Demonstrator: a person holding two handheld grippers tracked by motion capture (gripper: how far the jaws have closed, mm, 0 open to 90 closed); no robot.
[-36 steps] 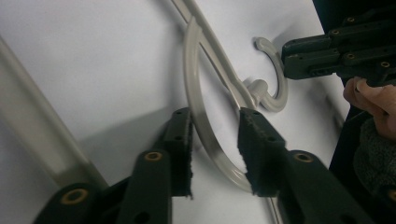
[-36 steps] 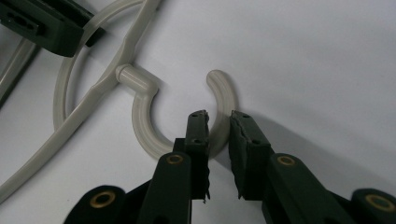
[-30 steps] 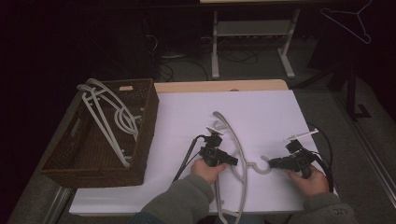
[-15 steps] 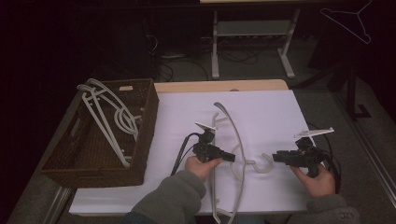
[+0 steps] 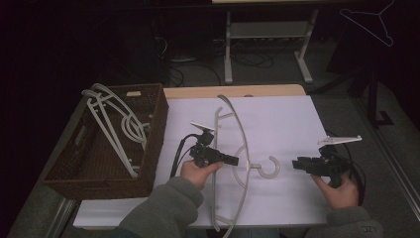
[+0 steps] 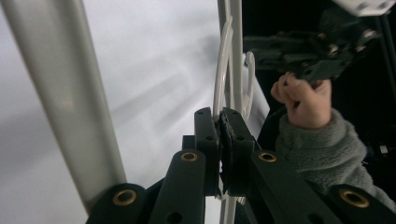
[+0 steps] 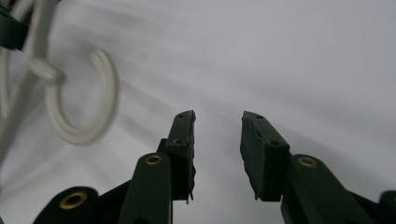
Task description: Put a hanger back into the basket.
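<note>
Now hanger [image 5: 233,163] runs near-to-far, hook [image 5: 267,168] pointing right.

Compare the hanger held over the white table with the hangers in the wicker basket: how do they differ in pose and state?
The held hanger is clamped by the left gripper, lifted over the white table; the basket hangers are untouched by either gripper. The held one stretches toward and away from the person, its hook toward the open right gripper; the others lean against the wicker basket rim. All are white plastic.
</note>
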